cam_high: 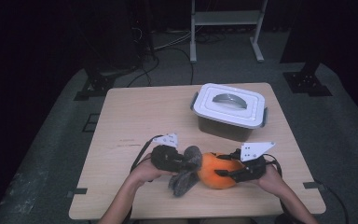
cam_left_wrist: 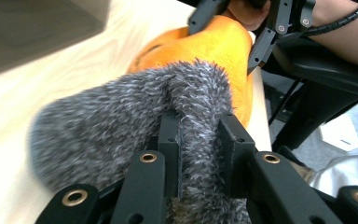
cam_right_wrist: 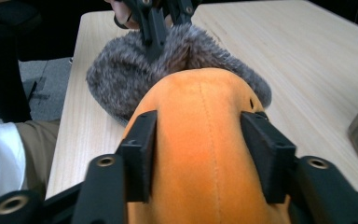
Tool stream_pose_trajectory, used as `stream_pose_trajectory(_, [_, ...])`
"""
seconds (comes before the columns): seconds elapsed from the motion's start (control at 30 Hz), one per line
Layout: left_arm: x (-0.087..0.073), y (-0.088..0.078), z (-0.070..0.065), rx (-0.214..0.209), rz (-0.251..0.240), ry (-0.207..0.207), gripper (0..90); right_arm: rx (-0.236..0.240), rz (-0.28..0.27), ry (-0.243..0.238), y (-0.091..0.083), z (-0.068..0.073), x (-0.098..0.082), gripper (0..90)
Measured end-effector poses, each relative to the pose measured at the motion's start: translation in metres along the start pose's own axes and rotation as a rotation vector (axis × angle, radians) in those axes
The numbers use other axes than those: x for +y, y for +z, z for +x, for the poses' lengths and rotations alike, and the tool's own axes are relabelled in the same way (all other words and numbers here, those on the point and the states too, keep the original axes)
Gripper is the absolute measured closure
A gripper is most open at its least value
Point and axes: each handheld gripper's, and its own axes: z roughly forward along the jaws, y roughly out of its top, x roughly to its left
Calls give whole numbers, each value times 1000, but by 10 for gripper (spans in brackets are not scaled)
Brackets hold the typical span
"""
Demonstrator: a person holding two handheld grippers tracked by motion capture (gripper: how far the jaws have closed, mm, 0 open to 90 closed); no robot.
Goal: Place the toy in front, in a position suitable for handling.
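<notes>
Low in the high view, near the front edge of the table [cam_high: 121, 112], two hands come up from the bottom of the frame, each with a gripper. The left gripper [cam_high: 179, 161], just left of centre, is clamped on a fold of grey fur [cam_high: 185, 175] — in the left gripper view its jaws pinch a ridge of that fur [cam_left_wrist: 200, 140] tight between them, the rest of the fur bulging to the left of the frame. Just right of it sits an orange plush [cam_high: 219, 170], touching the fur. The right gripper [cam_high: 228, 171], right of centre, has its jaws on either side of the plush; in the right gripper view the two pads flank the orange plush [cam_right_wrist: 200, 140] at the lower middle of the frame, lying against its sides, though whether they press on it I cannot tell. In that view the fur [cam_right_wrist: 121, 70] lies beyond, in the upper half, with the left gripper [cam_right_wrist: 161, 23] biting into it at the top. Farther back, upper right of centre in the high view, a white lidded box [cam_high: 230, 109] stands apart from both. Beyond the table a white frame [cam_high: 226, 18] stands on the floor.
</notes>
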Motion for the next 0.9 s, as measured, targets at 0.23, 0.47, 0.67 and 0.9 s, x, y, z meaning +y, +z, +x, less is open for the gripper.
stream_pose_trajectory(0.23, [3,7,0,-19,-5,-7,734,-50,141,15,3,6,27,210])
stream_pose_trajectory(0.47, [3,9,0,-11,7,0,733,-96,273,-44,19,12,35,237])
stream_pose_trajectory(0.67, [0,2,-1,-2,5,-3,734,-98,268,-112,20,16,31,523])
stream_pose_trajectory(0.9, [9,-36,-9,32,-55,41,734,-31,88,-43,28,7,36,555])
